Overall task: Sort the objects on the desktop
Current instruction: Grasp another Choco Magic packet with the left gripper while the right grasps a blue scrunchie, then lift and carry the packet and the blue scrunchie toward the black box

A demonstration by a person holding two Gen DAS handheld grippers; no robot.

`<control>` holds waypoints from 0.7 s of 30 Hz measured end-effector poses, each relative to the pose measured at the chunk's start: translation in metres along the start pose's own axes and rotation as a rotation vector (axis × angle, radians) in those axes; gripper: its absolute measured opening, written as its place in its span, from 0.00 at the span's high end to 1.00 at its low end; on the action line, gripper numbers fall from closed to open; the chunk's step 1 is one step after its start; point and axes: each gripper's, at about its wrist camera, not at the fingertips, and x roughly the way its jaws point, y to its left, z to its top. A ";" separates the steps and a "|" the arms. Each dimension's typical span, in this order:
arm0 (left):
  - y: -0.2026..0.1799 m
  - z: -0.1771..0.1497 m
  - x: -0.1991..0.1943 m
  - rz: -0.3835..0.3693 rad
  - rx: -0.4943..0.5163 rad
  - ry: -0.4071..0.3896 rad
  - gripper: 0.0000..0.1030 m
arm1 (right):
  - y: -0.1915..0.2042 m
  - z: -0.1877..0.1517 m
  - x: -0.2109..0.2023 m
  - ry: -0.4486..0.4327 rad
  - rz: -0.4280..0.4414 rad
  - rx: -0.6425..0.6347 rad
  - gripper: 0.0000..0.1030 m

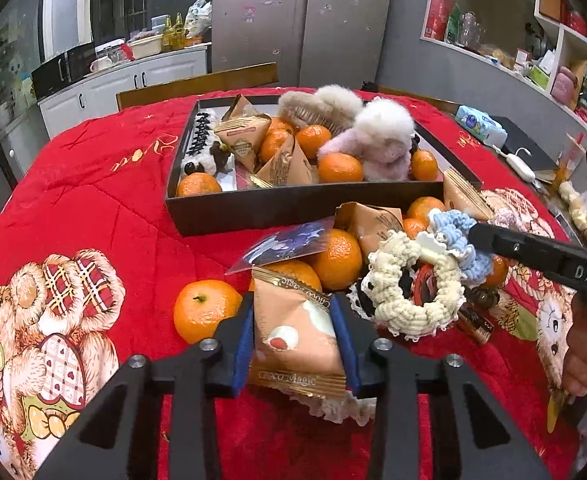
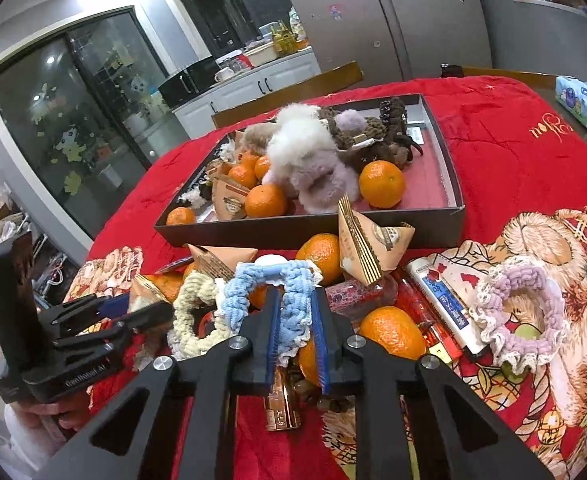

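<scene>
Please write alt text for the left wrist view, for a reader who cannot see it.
The left gripper is closed on a peach snack packet lying on a red tablecloth. Beside it lie tangerines, and behind them stands a dark tray of fruit, packets and fluffy hair clips.

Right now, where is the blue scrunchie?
Right wrist view: blue scrunchie sits low and central, pinched in the right tongs, beside the cream scrunchie.

I read "Croco Magic" along the gold bottom seam of the peach snack packet (the same words run upside down on its top seam). "DAS" stands in white on the black gripper body. Gold script embroidered on the red tablecloth stays illegible.
</scene>
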 end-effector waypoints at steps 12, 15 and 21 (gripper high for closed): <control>-0.005 0.004 -0.029 0.008 0.022 -0.105 0.66 | 0.010 0.002 -0.020 -0.075 0.016 -0.029 0.87; -0.003 0.006 -0.036 -0.011 0.009 -0.124 0.66 | 0.011 0.002 -0.027 -0.092 0.022 -0.028 0.87; -0.006 0.007 -0.045 -0.003 0.010 -0.159 0.66 | 0.014 0.005 -0.041 -0.140 0.024 -0.029 0.86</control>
